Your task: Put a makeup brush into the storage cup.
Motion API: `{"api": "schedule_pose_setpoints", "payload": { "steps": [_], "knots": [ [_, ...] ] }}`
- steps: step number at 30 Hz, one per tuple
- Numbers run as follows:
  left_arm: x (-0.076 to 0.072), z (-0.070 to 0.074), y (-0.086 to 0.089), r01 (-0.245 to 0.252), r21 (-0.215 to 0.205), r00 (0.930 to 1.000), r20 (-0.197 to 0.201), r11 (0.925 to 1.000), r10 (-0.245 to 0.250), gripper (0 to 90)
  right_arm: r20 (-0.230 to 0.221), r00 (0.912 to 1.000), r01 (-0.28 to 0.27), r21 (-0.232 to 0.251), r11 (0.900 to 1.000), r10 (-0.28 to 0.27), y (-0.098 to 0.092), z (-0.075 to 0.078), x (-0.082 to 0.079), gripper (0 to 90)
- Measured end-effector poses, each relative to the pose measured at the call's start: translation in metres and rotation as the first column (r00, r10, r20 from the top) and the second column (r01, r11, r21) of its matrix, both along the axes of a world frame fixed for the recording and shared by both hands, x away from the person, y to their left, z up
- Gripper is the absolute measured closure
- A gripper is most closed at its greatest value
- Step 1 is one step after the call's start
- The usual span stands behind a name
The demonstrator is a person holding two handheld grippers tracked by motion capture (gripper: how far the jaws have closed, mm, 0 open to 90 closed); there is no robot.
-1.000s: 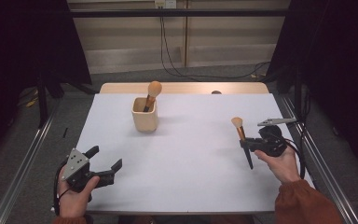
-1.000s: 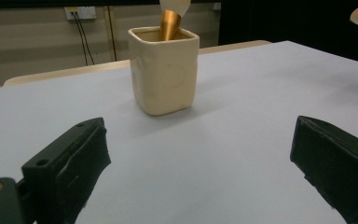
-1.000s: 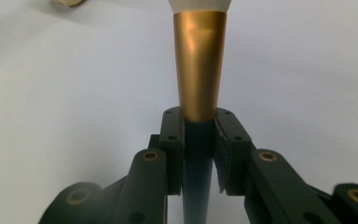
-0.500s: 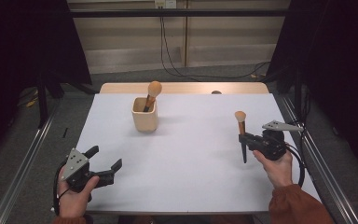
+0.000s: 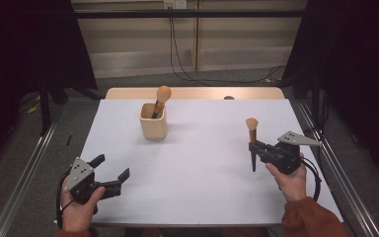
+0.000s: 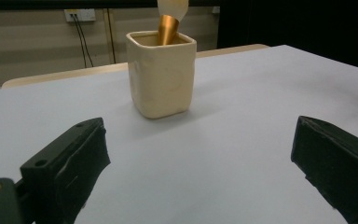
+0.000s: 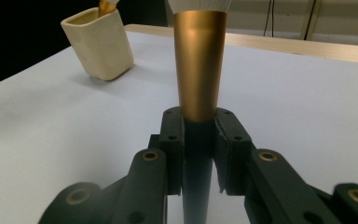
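A cream square cup (image 5: pixel 153 121) (image 6: pixel 161 74) (image 7: pixel 99 43) stands on the white table (image 5: pixel 197 173) toward the back left, with one makeup brush (image 5: pixel 160 99) leaning in it. A second makeup brush (image 5: pixel 252 139) (image 7: pixel 200 65), gold ferrule and dark handle, is held upright at the right side, bristles up. My right gripper (image 5: pixel 253 146) (image 7: pixel 199 140) is shut on its handle just below the ferrule. My left gripper (image 5: pixel 112 170) rests near the front left corner, its jaws wide apart and empty, facing the cup.
The table's wooden far edge (image 5: pixel 197 93) shows behind the white cover. Metal rails (image 5: pixel 24 168) run along both sides on the floor. Cables (image 5: pixel 182 54) hang at the back wall. A dark spot (image 5: pixel 228 98) lies at the far edge.
My right gripper has turned the brush from slanted to upright and shifted slightly right. The left gripper has stayed still.
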State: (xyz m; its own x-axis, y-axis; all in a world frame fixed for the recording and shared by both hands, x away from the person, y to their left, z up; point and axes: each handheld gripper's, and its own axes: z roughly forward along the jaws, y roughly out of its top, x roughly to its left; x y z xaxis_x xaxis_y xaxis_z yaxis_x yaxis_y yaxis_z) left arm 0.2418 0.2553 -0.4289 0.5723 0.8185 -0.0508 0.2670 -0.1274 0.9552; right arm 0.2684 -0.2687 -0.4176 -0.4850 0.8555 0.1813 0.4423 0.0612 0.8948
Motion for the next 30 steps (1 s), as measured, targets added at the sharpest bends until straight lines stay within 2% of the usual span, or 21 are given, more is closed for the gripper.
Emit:
{"api": "schedule_pose_setpoints", "payload": {
  "steps": [3, 4, 9, 12, 16, 20, 24, 26, 28, 30],
  "knots": [
    [0.000, 0.001, -0.002, -0.010, -0.010, 0.9999, -0.006, 0.9999, 0.010, 3.6, 0.012, 0.9998, -0.016, 0.010, 1.000, 0.016, 0.004, 0.001, 0.000, 75.6],
    [0.000, 0.002, -0.002, -0.001, -0.001, 1.0000, -0.004, 1.0000, 0.001, 3.6, 0.016, 0.9996, -0.021, 0.009, 1.000, 0.021, 0.006, 0.001, 0.000, 75.6],
    [0.001, 0.004, -0.008, 0.012, -0.011, 0.9999, 0.001, 0.9999, -0.012, 4.0, 0.027, 0.9981, -0.056, 0.009, 0.998, 0.056, 0.015, 0.000, 0.001, 75.6],
    [0.001, 0.005, -0.010, 0.020, -0.003, 0.9998, 0.001, 0.9998, -0.020, 3.9, 0.033, 0.9966, -0.075, 0.010, 0.997, 0.075, 0.021, 0.001, 0.000, 75.6],
    [0.000, 0.007, -0.014, 0.035, -0.003, 0.9994, 0.000, 0.9994, -0.035, 3.9, 0.023, 0.9956, -0.091, 0.028, 0.995, 0.090, 0.027, 0.001, -0.001, 75.6],
    [0.000, 0.011, -0.017, 0.043, -0.019, 0.9991, 0.005, 0.9989, -0.042, 3.8, 0.030, 0.9939, -0.107, 0.032, 0.994, 0.106, 0.031, 0.004, -0.004, 75.6],
    [0.001, 0.014, -0.022, 0.052, -0.015, 0.9986, 0.013, 0.9985, -0.052, 3.8, 0.039, 0.9915, -0.126, 0.031, 0.992, 0.124, 0.038, 0.006, -0.005, 75.6],
    [0.002, 0.014, -0.025, 0.061, 0.004, 0.9979, 0.022, 0.9981, -0.061, 3.8, 0.041, 0.9902, -0.135, 0.030, 0.990, 0.133, 0.042, 0.006, -0.004, 75.6],
    [0.001, 0.014, -0.028, 0.065, -0.006, 0.9977, 0.015, 0.9978, -0.065, 3.8, 0.043, 0.9897, -0.138, 0.039, 0.990, 0.137, 0.046, 0.007, -0.005, 75.6],
    [0.001, 0.014, -0.033, 0.079, 0.003, 0.9967, 0.018, 0.9969, -0.079, 3.8, 0.049, 0.9873, -0.153, 0.039, 0.987, 0.151, 0.049, 0.008, -0.005, 75.6]
  ]
}}
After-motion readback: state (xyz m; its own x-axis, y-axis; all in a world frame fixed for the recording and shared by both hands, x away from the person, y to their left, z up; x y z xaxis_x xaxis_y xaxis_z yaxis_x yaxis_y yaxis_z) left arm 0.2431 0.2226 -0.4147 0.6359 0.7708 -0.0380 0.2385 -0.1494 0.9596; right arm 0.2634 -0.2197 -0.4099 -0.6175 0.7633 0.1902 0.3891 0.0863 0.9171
